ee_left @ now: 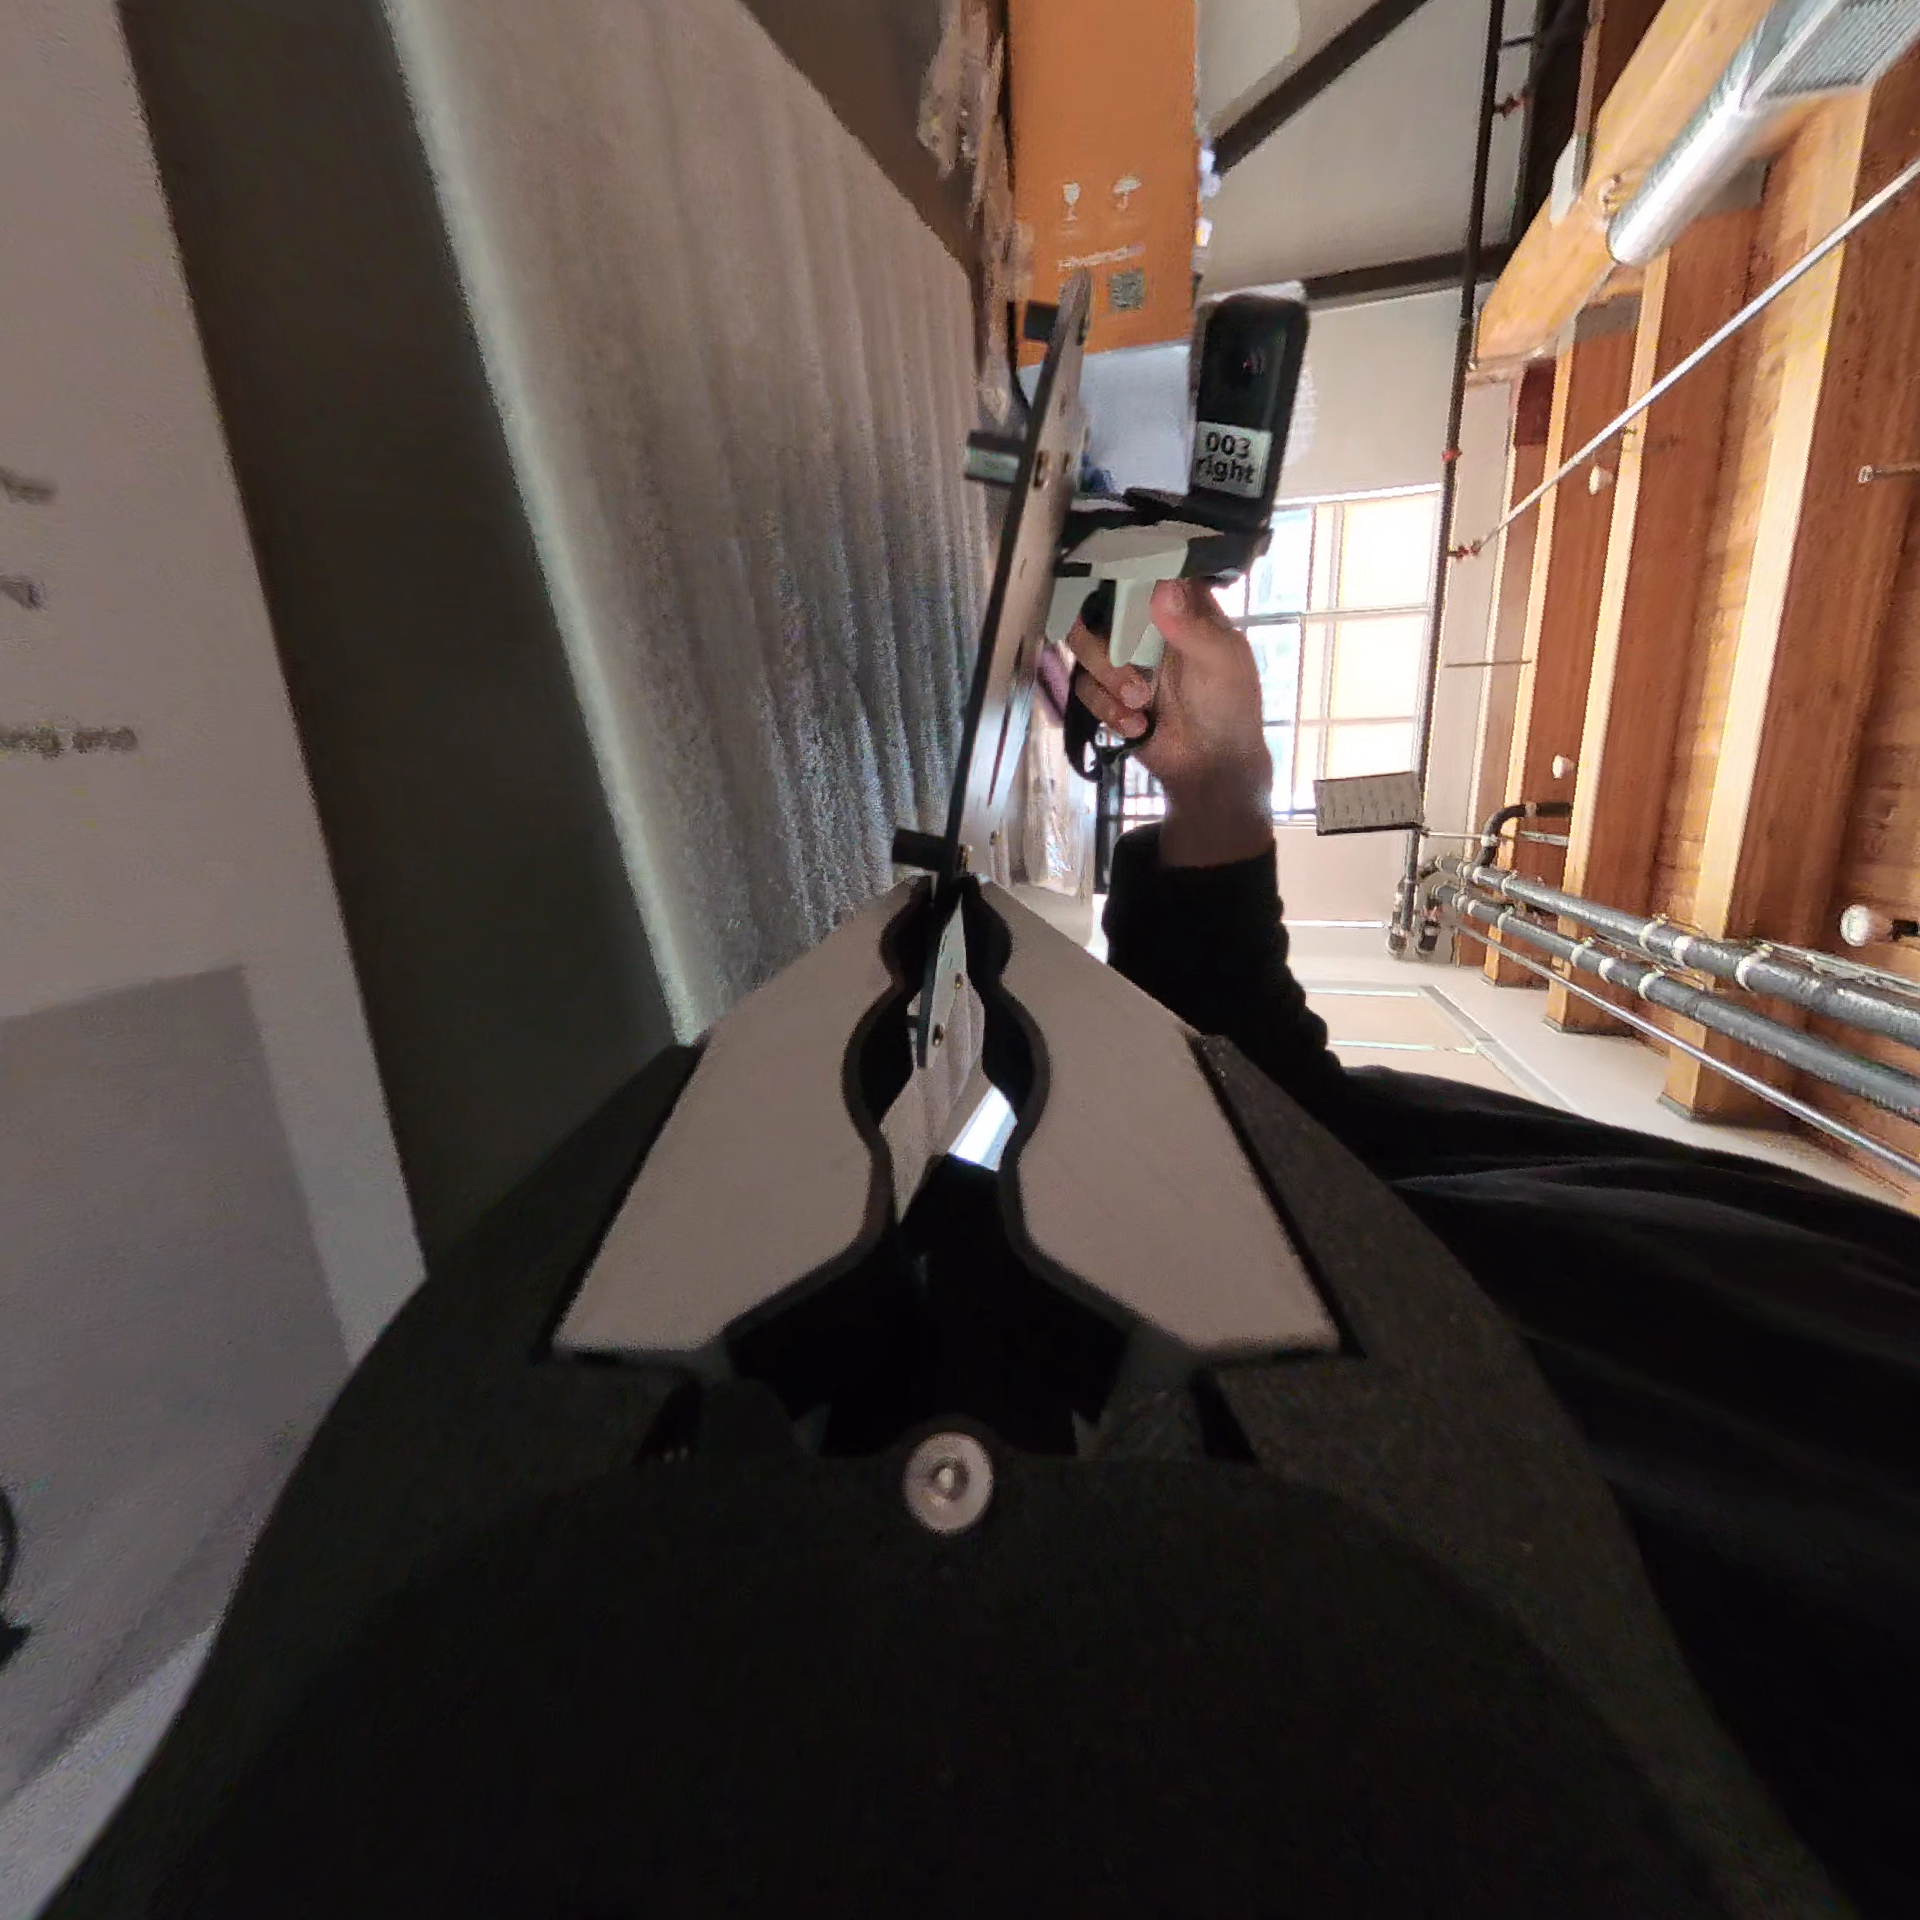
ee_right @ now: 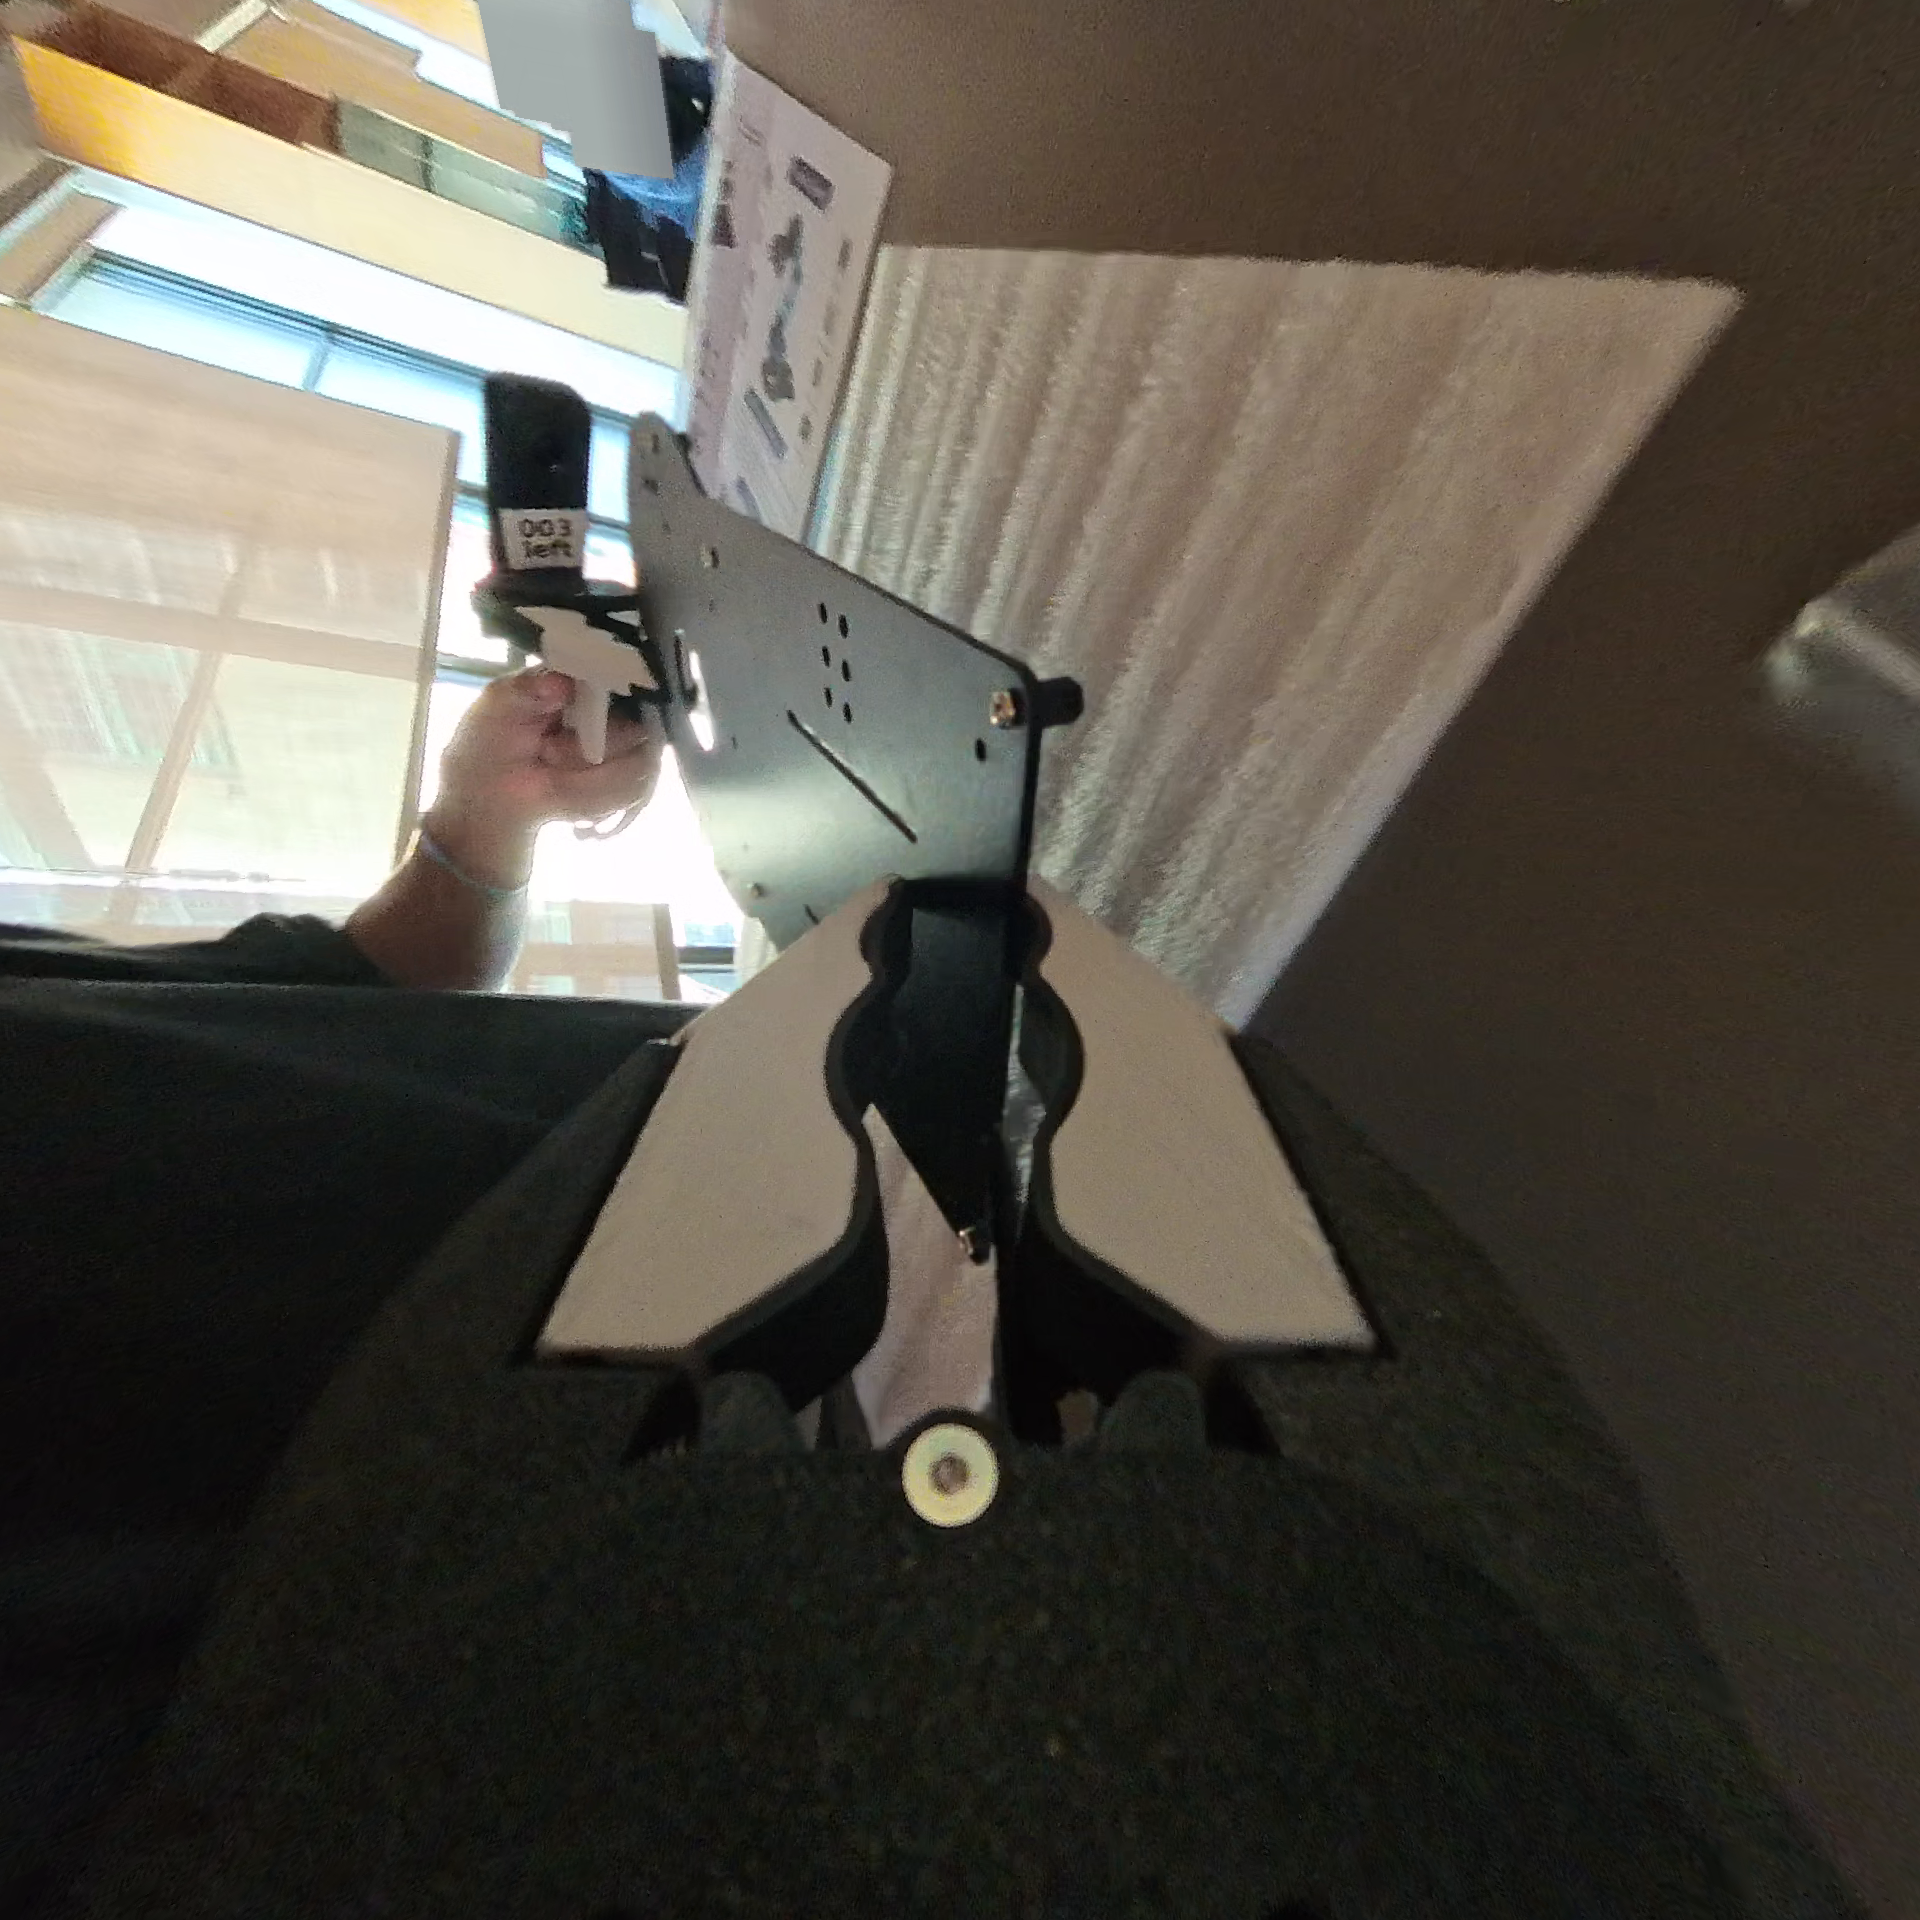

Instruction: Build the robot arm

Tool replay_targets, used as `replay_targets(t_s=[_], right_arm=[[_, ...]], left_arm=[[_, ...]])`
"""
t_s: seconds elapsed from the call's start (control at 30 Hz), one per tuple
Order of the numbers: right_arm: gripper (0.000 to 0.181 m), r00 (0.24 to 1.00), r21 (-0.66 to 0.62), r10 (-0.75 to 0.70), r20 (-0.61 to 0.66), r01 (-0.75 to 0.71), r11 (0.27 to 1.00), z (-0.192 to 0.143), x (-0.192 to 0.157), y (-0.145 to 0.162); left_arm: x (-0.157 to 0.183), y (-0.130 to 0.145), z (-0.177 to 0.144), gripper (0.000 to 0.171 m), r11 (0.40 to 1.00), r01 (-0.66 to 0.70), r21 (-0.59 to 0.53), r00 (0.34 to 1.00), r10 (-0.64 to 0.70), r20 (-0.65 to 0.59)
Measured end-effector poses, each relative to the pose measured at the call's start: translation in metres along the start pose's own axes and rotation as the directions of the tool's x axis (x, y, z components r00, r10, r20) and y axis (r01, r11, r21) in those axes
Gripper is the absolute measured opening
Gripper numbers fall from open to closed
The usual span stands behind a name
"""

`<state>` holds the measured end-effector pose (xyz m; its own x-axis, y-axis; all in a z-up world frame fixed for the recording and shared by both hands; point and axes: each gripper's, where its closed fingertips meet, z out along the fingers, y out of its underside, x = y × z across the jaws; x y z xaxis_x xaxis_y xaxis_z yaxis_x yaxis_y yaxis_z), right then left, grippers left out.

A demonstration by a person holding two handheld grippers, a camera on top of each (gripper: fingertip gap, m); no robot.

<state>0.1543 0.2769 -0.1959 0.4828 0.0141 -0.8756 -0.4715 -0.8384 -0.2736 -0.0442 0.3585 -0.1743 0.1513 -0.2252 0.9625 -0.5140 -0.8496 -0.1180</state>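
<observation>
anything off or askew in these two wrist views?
Nothing looks damaged or spilled. Left claw and right claw each grip an opposite end of the dark metal plate, held in the air. Both views are rolled sideways, so the white ribbed mat appears tilted.

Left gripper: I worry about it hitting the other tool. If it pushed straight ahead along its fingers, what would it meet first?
The left gripper is already shut on the flat black perforated metal plate. Straight on, it would likely run along that plate toward the right gripper clamped at its far end; depth is unclear.
</observation>
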Motion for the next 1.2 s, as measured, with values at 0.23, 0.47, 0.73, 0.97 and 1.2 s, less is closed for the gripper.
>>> replay_targets(t_s=[0.23,0.47,0.73,0.97,1.2], right_arm=[[0.019,0.997,-0.053,-0.041,-0.071,0.037,0.998,0.008,0.021,0.000],[0.039,0.993,-0.056,-0.046,-0.112,0.040,0.998,0.005,0.012,0.003],[0.047,0.987,-0.223,0.003,-0.159,-0.039,0.974,-0.006,0.010,0.017],[0.042,0.878,-0.276,-0.249,-0.408,0.142,0.951,-0.072,-0.013,-0.007],[0.049,0.597,-0.216,-0.522,-0.609,0.508,0.834,0.064,-0.030,0.027]], left_arm=[[-0.038,0.012,0.012,0.014,1.000,-0.022,0.002,0.976,0.021,0.217],[-0.031,0.015,0.014,0.035,0.994,-0.110,-0.013,0.966,0.110,0.235],[-0.020,0.018,0.015,0.051,0.991,-0.120,-0.064,0.984,0.127,0.128],[-0.019,0.017,0.014,0.054,0.984,-0.151,-0.091,0.983,0.159,0.094],[-0.003,0.021,0.018,0.091,0.979,-0.144,-0.143,0.977,0.163,0.136]])
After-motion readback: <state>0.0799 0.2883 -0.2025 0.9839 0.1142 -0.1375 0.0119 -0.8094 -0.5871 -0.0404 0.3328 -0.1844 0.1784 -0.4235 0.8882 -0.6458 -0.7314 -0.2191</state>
